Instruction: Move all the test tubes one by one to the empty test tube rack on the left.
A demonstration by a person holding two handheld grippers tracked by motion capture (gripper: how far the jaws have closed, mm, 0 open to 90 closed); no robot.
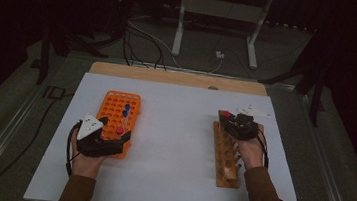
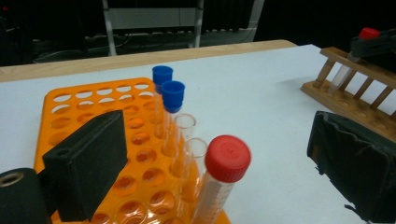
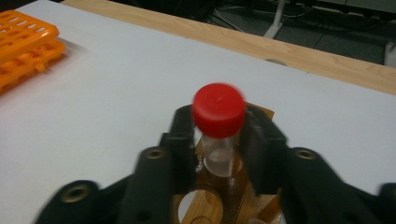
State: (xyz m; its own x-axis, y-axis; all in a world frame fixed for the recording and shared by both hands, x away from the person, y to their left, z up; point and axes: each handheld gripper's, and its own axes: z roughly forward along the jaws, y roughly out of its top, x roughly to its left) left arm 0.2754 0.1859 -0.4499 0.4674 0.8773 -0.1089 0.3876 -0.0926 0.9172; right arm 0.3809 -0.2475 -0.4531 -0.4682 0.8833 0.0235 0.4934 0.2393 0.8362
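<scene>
Red-capped tube (image 3: pixel 218 122) stands upright between the jaws of the right hand-held gripper (image 3: pixel 219 140), just under its cap, with the pads pressed against the clear body: the right hand-held gripper is clenched on it. In the right gripper view, the lower end of this tube sits at a hole of the wooden rack (image 3: pixel 205 210); whether it is fully seated cannot be told. The high view places this grip at the far end of the wooden rack, on the right side of the desk (image 1: pixel 173 130).

The left hand-held gripper (image 1: pixel 104 140) rests at the near end of the orange rack (image 1: pixel 115 106), on the left side of the desk. In the left gripper view its two black jaws stand wide apart, one over the orange rack at the left and one over the bare desk at the right; it is released and holds nothing. Between these jaws, touching neither, a second red-capped tube (image 2: pixel 223 172) stands in the near row of the orange rack, tilted slightly.

Behind it in the same row stand two uncapped tubes (image 2: pixel 186 135), and farther back two blue-capped tubes (image 2: pixel 172 95), all upright in the orange rack.

The two racks are well apart, with bare desk between them. Beyond the far edge of the desk, cables (image 1: pixel 145 41) lie on the floor.
</scene>
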